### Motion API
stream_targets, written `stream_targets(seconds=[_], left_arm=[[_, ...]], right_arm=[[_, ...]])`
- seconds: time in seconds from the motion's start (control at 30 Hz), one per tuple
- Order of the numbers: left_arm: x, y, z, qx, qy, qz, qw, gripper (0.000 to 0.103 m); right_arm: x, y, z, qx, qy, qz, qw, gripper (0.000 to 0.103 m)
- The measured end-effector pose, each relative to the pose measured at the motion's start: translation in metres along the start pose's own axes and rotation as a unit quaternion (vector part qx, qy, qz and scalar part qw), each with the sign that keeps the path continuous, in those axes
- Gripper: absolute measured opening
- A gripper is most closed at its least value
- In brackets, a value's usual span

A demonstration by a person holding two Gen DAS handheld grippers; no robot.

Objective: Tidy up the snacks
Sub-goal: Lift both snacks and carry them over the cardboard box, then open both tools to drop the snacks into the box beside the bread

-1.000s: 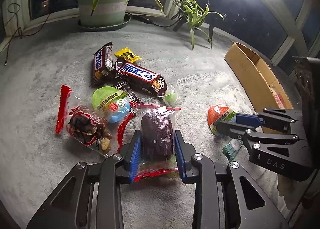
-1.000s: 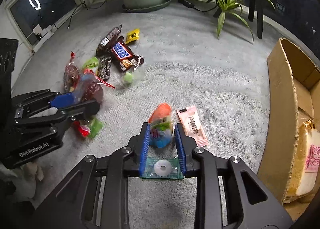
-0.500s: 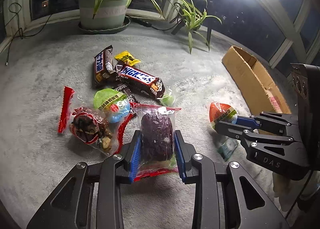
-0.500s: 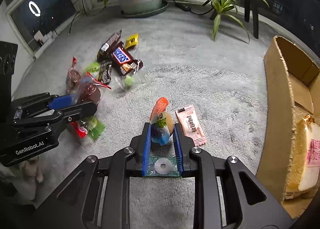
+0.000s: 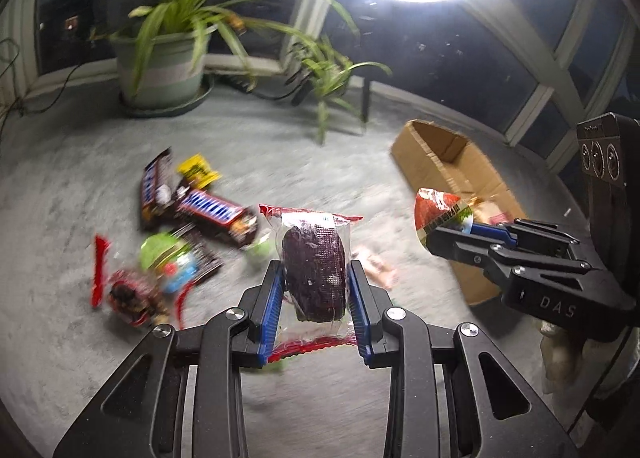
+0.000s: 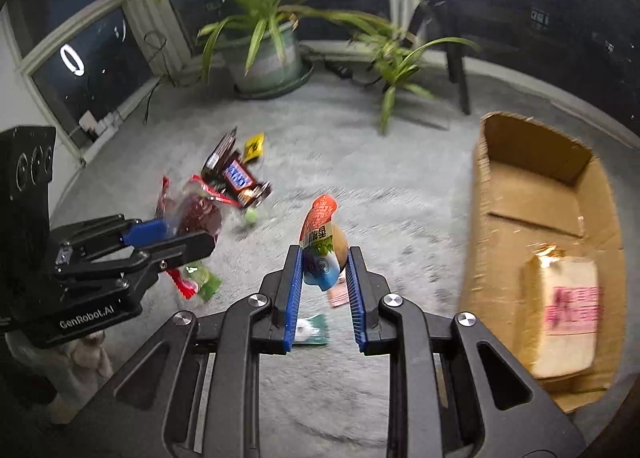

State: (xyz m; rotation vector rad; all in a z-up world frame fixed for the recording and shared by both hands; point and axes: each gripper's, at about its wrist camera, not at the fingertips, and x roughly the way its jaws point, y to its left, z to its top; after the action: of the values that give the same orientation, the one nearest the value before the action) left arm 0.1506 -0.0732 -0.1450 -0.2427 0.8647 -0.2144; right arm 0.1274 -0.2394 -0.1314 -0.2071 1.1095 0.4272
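My left gripper [image 5: 316,278] is shut on a clear packet with a dark brown cake [image 5: 315,270] and holds it above the grey carpet. My right gripper [image 6: 323,262] is shut on a small orange-topped snack packet [image 6: 320,234], also lifted; the packet shows in the left wrist view [image 5: 440,214]. A pile of snacks lies on the carpet: chocolate bars [image 5: 208,210], a yellow packet [image 5: 198,172] and a green-topped packet [image 5: 164,254]. An open cardboard box [image 6: 532,194] at the right holds a wrapped bread pack [image 6: 560,298].
A pink packet [image 6: 340,296] and a green packet [image 6: 310,332] lie on the carpet under my right gripper. A large potted plant [image 5: 160,66] and a smaller plant [image 5: 328,78] stand by the windows at the back. Cables run along the wall.
Both grippers have lifted their packets off the carpet and tilted upward. The view is blurred by the motion, and more of the box's inside shows.
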Motion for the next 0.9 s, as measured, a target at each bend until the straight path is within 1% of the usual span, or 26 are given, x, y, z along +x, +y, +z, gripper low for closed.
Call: stream_targets(seconds=[0.23,0.47,0.7,0.9], left_arm=[[0.004,-0.043,0.016,0.021,-0.014,-0.034,0.9991,0.030],[0.020,-0.092,0.026,0.046,-0.011,-0.067,0.9967,0.030],[0.039,-0.137,0.030,0.067,-0.001,-0.086,0.9941,0.030],[0.059,-0.162,0.029,0.072,0.015,-0.094,0.9928,0.030]], right_arm=[[-0.032,-0.047,0.009,0.021,-0.024,-0.030,0.999,0.022],[-0.048,-0.104,0.013,0.048,-0.030,-0.053,0.997,0.022],[-0.047,-0.146,0.020,0.060,-0.026,-0.063,0.996,0.022],[-0.035,-0.168,0.023,0.066,-0.016,-0.068,0.995,0.023]])
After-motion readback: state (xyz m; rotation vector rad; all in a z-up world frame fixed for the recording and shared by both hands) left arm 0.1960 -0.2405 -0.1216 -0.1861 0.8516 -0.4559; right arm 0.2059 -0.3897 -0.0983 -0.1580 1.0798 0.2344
